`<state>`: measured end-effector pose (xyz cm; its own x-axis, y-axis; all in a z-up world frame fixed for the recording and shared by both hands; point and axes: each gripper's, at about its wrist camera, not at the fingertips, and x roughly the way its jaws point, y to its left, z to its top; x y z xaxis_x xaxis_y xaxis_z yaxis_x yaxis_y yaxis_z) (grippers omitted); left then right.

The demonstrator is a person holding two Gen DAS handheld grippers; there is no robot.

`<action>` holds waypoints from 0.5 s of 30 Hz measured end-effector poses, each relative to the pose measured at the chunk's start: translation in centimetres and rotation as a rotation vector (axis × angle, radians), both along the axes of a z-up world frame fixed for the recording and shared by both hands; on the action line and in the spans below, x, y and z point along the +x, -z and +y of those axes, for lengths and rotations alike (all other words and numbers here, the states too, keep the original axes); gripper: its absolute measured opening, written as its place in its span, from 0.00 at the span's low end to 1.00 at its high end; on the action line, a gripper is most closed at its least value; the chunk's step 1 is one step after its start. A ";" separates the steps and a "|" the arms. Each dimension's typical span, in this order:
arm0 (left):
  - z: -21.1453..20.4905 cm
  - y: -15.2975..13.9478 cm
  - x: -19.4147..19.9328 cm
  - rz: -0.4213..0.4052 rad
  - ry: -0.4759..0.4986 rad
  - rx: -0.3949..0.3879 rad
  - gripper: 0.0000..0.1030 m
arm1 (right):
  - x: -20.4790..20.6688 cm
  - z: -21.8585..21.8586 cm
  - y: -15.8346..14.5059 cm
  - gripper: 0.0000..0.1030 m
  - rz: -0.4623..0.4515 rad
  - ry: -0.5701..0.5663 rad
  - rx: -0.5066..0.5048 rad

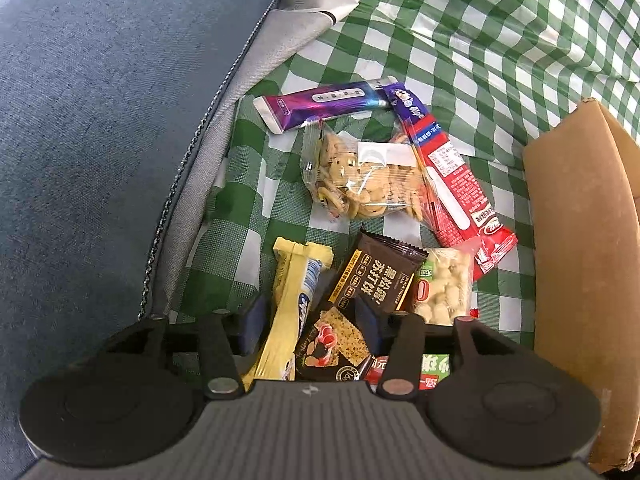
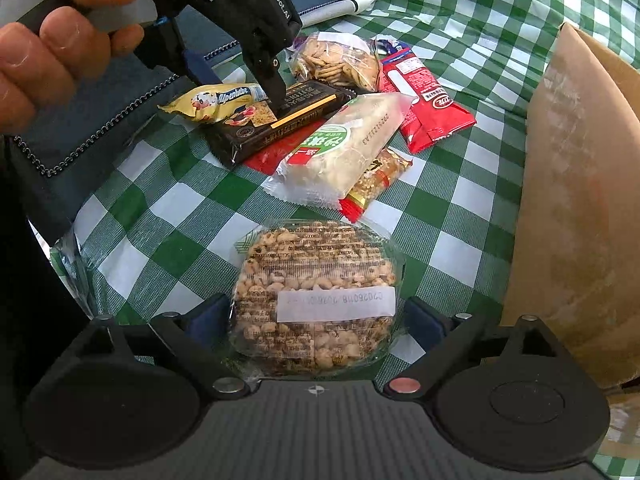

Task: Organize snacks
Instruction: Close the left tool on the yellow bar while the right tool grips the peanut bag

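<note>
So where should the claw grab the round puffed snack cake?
Probably across its left and right edges, coming from above. The round puffed snack cake lies flat on the checked cloth, and the right claw is open with one finger on each side.

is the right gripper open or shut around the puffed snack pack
Open. In the right wrist view the right gripper has a blue pad on each side of the puffed snack pack, with small gaps showing between pads and wrapper.
</note>
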<state>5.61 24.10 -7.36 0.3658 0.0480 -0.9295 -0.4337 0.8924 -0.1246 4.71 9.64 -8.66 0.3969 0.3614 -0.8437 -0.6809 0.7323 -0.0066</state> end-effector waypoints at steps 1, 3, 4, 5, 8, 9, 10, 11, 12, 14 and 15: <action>-0.1 0.1 0.0 0.004 0.005 0.000 0.35 | 0.0 -0.1 0.2 0.91 -0.001 0.000 0.000; -0.1 0.4 0.1 0.011 0.017 0.002 0.31 | -0.2 -0.5 0.4 0.91 0.000 0.002 -0.003; -0.2 0.5 0.1 0.013 0.019 0.007 0.31 | -0.1 -0.6 0.6 0.91 -0.001 0.002 -0.004; -0.3 0.5 0.2 0.013 0.022 0.010 0.31 | -0.1 -0.7 0.7 0.91 -0.001 0.002 -0.005; -0.2 0.6 0.2 0.017 0.014 0.005 0.32 | 0.4 -1.1 1.6 0.91 0.001 0.002 -0.008; -0.1 0.7 0.2 0.019 0.006 0.003 0.33 | 0.4 -1.2 1.7 0.90 0.000 0.002 -0.009; 0.0 0.7 0.2 0.021 -0.001 0.003 0.33 | 0.4 -1.3 1.8 0.90 -0.002 -0.001 -0.010; 0.1 0.7 0.2 0.022 -0.009 0.003 0.33 | 0.3 -1.5 2.1 0.90 -0.001 -0.002 -0.012; 0.2 0.6 0.1 0.021 -0.015 0.003 0.31 | 0.2 -1.6 2.3 0.89 -0.001 -0.003 -0.013; 0.3 0.4 0.0 0.009 -0.015 -0.003 0.12 | 0.0 -1.7 2.4 0.86 -0.003 -0.004 -0.012; 0.3 0.2 -0.1 0.000 -0.010 -0.006 0.12 | -0.1 -1.8 2.3 0.84 -0.004 -0.003 -0.011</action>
<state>5.55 24.41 -7.61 0.3654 0.0461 -0.9297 -0.4425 0.8873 -0.1299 4.59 7.81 -11.01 0.3988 0.3532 -0.8463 -0.6833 0.7299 -0.0174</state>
